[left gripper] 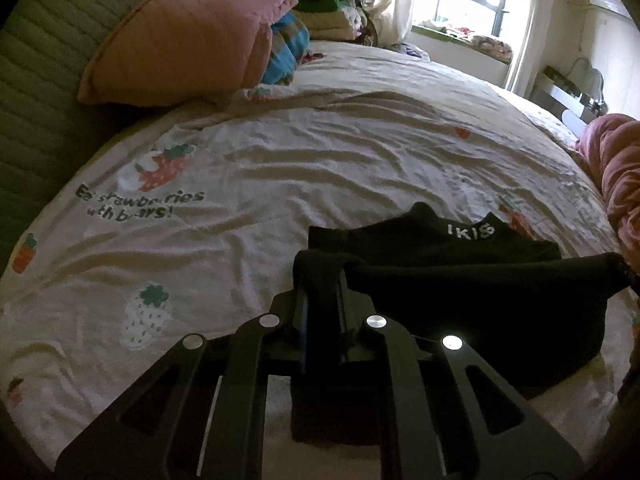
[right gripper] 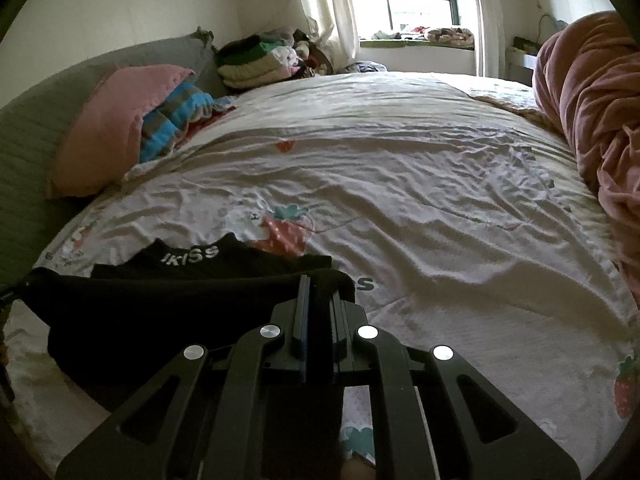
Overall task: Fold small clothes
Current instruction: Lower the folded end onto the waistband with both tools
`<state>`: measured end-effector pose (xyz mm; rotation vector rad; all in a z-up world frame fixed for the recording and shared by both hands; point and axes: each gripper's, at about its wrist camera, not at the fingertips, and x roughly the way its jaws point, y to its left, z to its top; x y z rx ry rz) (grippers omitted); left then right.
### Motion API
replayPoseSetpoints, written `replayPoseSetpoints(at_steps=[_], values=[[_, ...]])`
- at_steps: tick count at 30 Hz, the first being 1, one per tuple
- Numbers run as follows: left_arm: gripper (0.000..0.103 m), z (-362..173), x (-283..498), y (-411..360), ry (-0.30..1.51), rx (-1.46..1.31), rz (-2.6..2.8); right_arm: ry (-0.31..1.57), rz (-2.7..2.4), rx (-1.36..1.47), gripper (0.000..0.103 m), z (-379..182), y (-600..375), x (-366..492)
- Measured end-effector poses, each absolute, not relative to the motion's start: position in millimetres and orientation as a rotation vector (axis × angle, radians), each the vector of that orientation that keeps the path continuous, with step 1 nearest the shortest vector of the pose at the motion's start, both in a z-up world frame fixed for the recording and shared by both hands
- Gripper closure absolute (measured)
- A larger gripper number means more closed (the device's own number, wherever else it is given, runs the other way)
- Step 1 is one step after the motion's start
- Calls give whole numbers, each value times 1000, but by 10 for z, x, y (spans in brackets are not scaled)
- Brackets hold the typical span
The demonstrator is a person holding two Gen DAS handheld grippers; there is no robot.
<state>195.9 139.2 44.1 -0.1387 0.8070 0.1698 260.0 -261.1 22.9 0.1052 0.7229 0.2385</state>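
The left gripper (left gripper: 322, 280) is clamped on one corner of a black garment (left gripper: 472, 300); the right gripper (right gripper: 320, 292) is clamped on the opposite corner, its jaws nearly together with cloth between them; the garment hangs stretched between the two, low over the sheet (left gripper: 300, 152), its lower part sagging onto it; a flat part with white lettering (right gripper: 192, 256) lies on the sheet just beyond; the sheet is cream, creased, printed with strawberries; a pink pillow (left gripper: 184, 40) leans at the headboard, well apart; a pink quilt (right gripper: 592, 100) is bunched on the other side.
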Motion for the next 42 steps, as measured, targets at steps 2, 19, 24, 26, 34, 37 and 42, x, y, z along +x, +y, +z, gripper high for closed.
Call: replayPoseSetpoints(at_steps=[2,19,24,26,34,37,42], values=[[97,384,1989,1400,814,-135,170,732,234,99,96,185,-2592,2626],[79,336,1946,1406,793,-163,175,716,179,93,66,119,-2647,2511],[69,418,1794,1346,738,-155,196,705,240,60,66,181,-2572,2290],[69,447,1729,1327,719,-156,196,714,274,34,66,174,-2487,2201],[92,248,1617,1031,795,-67,127,805,370,-74,66,-71,-2104,2035],[96,48,1635,903,848,-22,109,850,341,-111,66,-198,-2037,2085],[96,-304,1787,774,938,38,121,897,298,-116,66,-402,-1977,2312]])
